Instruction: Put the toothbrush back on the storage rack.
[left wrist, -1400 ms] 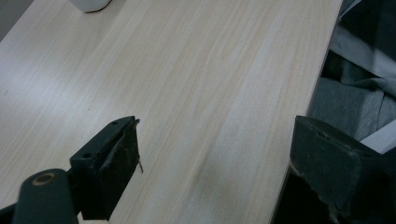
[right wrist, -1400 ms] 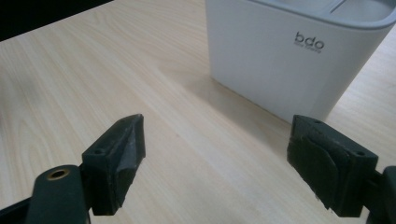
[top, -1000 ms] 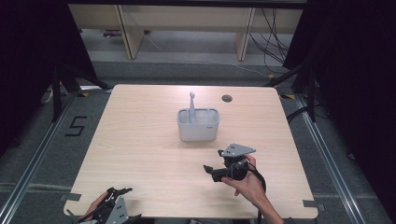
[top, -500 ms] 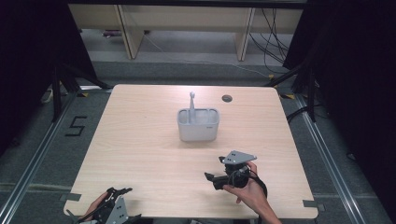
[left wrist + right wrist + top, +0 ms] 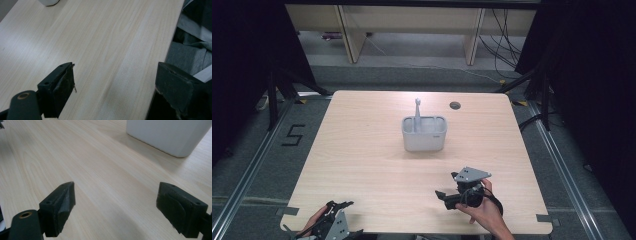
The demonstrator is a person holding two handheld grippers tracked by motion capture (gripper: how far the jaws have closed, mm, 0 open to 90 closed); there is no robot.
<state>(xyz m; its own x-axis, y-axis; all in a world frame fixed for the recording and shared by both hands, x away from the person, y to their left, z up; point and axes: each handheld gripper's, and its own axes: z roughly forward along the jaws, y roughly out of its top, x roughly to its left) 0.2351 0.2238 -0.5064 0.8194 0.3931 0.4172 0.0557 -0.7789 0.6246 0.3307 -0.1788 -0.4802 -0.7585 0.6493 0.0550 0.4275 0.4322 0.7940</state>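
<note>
A white rectangular holder point(image 5: 424, 133) stands at the middle of the wooden table point(image 5: 362, 160), with a grey upright utensil point(image 5: 417, 114) sticking out of its left compartment. My right gripper point(image 5: 443, 195) hovers over the near right of the table, jaws pointing left, open and holding nothing; its own view shows the holder's base point(image 5: 172, 135) ahead at the upper right. My left gripper point(image 5: 339, 206) sits at the near left edge in a hand, open and empty, with its right jaw past the table's edge in the left gripper view.
A small dark round hole point(image 5: 455, 105) marks the far right of the tabletop. Dark floor, metal rails and a "5" marking point(image 5: 293, 135) lie to the left. Grey clothing point(image 5: 190, 50) shows beyond the near table edge.
My right gripper has drawn back toward the near edge of the table, away from the holder. The left gripper has stayed put.
</note>
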